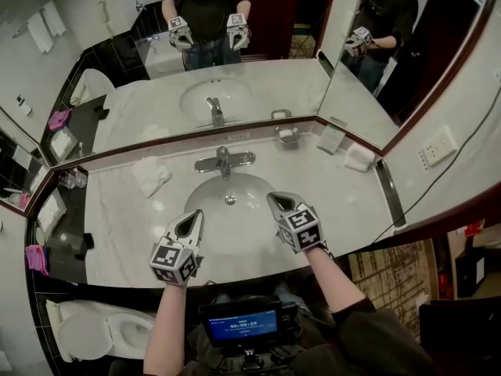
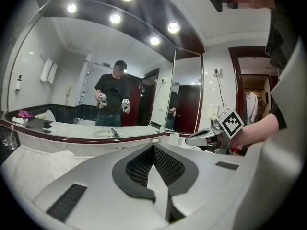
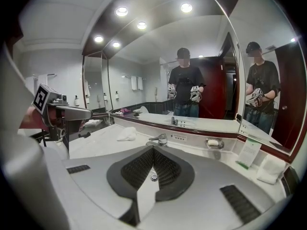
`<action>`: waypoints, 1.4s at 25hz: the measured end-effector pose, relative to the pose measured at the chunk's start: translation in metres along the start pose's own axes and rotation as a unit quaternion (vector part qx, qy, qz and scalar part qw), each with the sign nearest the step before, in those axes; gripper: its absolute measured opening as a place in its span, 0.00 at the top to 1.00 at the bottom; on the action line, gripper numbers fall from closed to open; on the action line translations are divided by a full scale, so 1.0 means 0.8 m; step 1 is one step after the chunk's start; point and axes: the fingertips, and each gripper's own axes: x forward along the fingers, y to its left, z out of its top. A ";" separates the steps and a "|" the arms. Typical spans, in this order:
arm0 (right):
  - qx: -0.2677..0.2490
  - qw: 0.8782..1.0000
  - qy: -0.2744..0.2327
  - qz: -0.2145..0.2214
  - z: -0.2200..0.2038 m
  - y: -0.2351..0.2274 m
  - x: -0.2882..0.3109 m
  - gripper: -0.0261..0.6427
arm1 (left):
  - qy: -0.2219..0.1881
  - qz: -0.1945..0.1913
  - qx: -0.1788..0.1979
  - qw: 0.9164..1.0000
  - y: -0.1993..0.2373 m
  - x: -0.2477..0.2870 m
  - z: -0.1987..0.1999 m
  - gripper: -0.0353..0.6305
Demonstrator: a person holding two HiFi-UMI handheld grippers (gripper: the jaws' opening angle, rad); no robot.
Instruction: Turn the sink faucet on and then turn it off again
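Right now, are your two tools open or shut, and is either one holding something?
Left grey tool: shut, holding nothing.
Right grey tool: shut, holding nothing.

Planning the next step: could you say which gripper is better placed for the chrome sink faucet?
Probably right: the right gripper points straight at the chrome sink faucet; the left gripper aims aside.

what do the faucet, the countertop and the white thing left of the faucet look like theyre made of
Faucet: polished chrome-look metal, since it is silvery with bright glints. Countertop: looks like polished pale marble or an imitation, going by faint grey veining and sheen. White thing: soft cloth, probably a crumpled towel, matte and creased.
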 end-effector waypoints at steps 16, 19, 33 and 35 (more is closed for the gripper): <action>-0.027 0.999 0.020 -0.012 -0.012 -0.010 0.023 0.93 | 0.027 -0.002 0.001 1.000 0.013 0.015 -0.017 0.95; -0.073 0.997 0.030 -0.013 -0.002 -0.005 0.033 0.93 | 0.027 0.003 -0.005 1.000 0.014 0.022 -0.015 0.95; -0.437 0.898 0.058 0.004 0.021 0.028 0.166 0.63 | 0.028 0.019 0.009 0.999 0.041 0.059 -0.026 0.95; -0.466 0.883 0.060 0.010 0.020 0.031 0.187 0.63 | 0.027 0.025 0.005 0.999 0.045 0.065 -0.028 0.95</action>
